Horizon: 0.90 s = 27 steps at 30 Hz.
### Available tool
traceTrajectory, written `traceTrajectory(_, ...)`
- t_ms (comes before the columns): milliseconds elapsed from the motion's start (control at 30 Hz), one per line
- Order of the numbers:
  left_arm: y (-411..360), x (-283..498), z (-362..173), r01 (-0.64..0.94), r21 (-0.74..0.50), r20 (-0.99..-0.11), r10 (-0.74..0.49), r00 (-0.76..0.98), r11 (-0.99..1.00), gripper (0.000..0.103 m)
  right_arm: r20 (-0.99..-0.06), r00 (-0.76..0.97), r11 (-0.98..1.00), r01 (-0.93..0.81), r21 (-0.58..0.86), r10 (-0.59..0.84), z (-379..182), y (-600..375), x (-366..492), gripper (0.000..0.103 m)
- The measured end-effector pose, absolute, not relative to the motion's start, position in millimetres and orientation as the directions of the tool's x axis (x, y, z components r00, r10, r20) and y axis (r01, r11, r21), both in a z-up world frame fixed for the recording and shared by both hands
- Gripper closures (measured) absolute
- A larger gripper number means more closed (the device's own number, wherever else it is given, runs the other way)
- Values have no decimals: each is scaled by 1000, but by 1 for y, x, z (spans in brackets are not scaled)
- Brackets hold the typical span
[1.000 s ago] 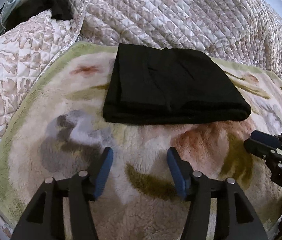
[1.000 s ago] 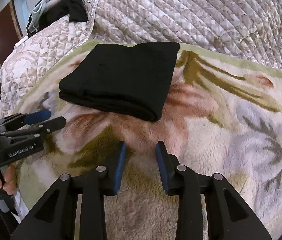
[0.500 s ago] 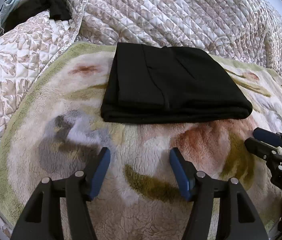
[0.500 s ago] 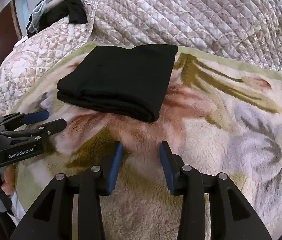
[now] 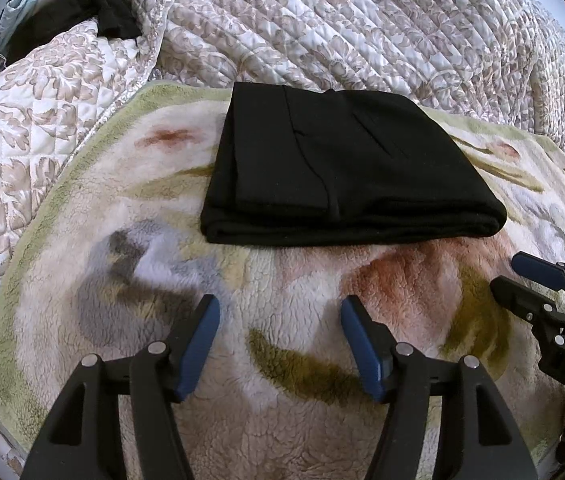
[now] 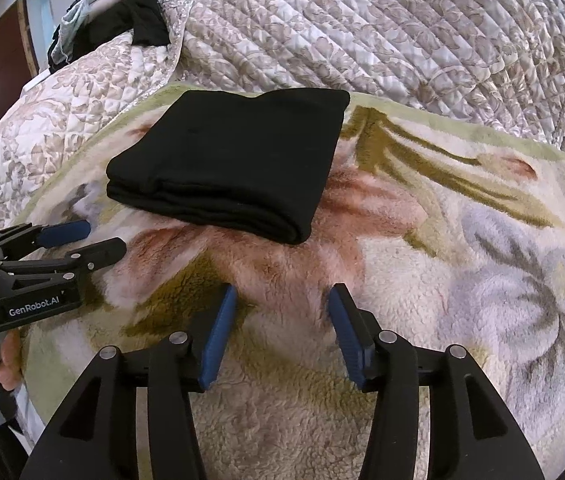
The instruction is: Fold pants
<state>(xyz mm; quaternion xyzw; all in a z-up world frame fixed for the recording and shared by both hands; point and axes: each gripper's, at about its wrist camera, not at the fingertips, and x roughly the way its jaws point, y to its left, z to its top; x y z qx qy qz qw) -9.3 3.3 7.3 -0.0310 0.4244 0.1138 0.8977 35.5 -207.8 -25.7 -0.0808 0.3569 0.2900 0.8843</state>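
Note:
The black pants (image 5: 346, 168) lie folded into a compact rectangle on a fleece floral blanket (image 5: 282, 280). They also show in the right wrist view (image 6: 234, 168), at upper left. My left gripper (image 5: 280, 312) is open and empty, hovering over the blanket just in front of the pants. My right gripper (image 6: 282, 300) is open and empty, in front of the pants' right corner. Each gripper shows in the other's view: the right one at the right edge (image 5: 522, 276), the left one at the left edge (image 6: 94, 236).
A quilted floral bedspread (image 5: 362, 32) rises behind the blanket. Dark and pale clothes (image 5: 82, 12) are piled at the far left back, also in the right wrist view (image 6: 130, 16). A hand (image 6: 2, 364) holds the left gripper's handle.
Both grippers have drawn back a little from the folded pants, and the right gripper's jaws have opened wider. The pants have not moved.

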Motion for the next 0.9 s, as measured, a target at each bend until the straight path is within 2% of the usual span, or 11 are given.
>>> traceTrajectory(133,3,-9,7,-233,43,-772,180,609,971,36,-678,578,820,-569,64,455,-26,-208,35,52)
traceTrajectory(167,3,-9,7,-233,48,-772,184,608,971,36,-678,586,826,-561,57,444,-26,-208,35,43)
traceTrajectory(200,3,-8,7,-233,51,-773,186,607,971,36,-682,597,840,-541,47,423,-26,-208,36,39)
traceTrajectory(900,6,-7,7,-234,37,-781,174,600,972,34,-681,595,840,-540,55,427,-27,-209,37,39)
